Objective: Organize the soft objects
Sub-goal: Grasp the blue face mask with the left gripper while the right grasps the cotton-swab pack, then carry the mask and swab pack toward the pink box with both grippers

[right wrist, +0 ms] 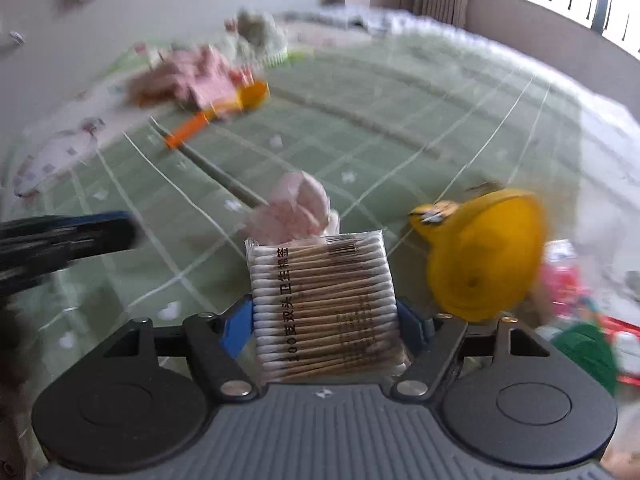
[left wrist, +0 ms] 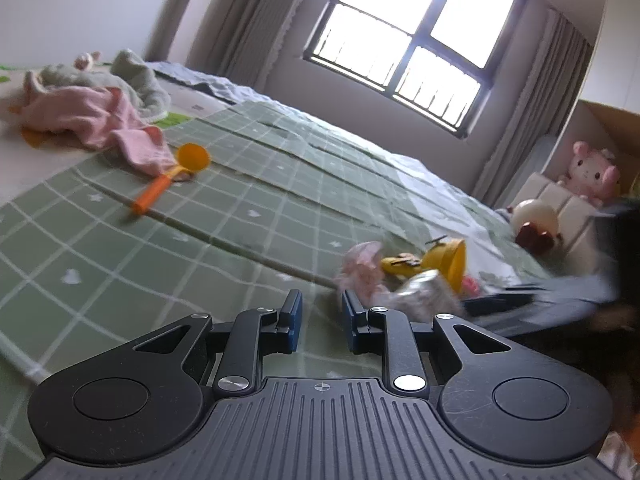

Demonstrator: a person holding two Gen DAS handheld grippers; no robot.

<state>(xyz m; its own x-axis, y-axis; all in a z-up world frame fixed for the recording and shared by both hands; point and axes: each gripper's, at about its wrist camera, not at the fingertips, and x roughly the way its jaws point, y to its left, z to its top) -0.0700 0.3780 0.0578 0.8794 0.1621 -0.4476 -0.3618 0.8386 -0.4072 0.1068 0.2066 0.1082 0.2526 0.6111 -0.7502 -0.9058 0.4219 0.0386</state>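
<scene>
The right tool [right wrist: 326, 320] is clamped on a clear packet of cotton swabs [right wrist: 324, 304]: the blue pads press on both sides of the packet, which stands upright between the fingers with its printed label facing the camera. From the left wrist view the same packet [left wrist: 424, 294] shows as a blurred pale shape, with the right tool [left wrist: 500, 304] behind it as a dark streak and a grey-blue sleeve [left wrist: 576, 292] beyond that.

The left tool [left wrist: 320, 322] hovers low over the bed [left wrist: 240, 216], its jaws narrowly parted with nothing between them; only the green checked bedspread shows in the gap. In the right wrist view it appears as a dark, blurred shape [right wrist: 68, 236] at the left edge.

Just past the packet lies a crumpled pink cloth [right wrist: 298, 210], and beside that, to the right, a yellow toy helmet [right wrist: 486, 252] tipped on its side (a small yellow piece sticks out at its front). Further up the bed, well apart from these, a heap of soft things rests near the wall: a pink garment [left wrist: 96, 120] and a pale green plush [left wrist: 132, 76] touching it. An orange scoop [left wrist: 176, 176] lies at the edge of that pink garment, handle pointing down the bed.

A pink plush toy [left wrist: 592, 172] sits on a shelf by the headboard, under the curtained window [left wrist: 412, 44].
</scene>
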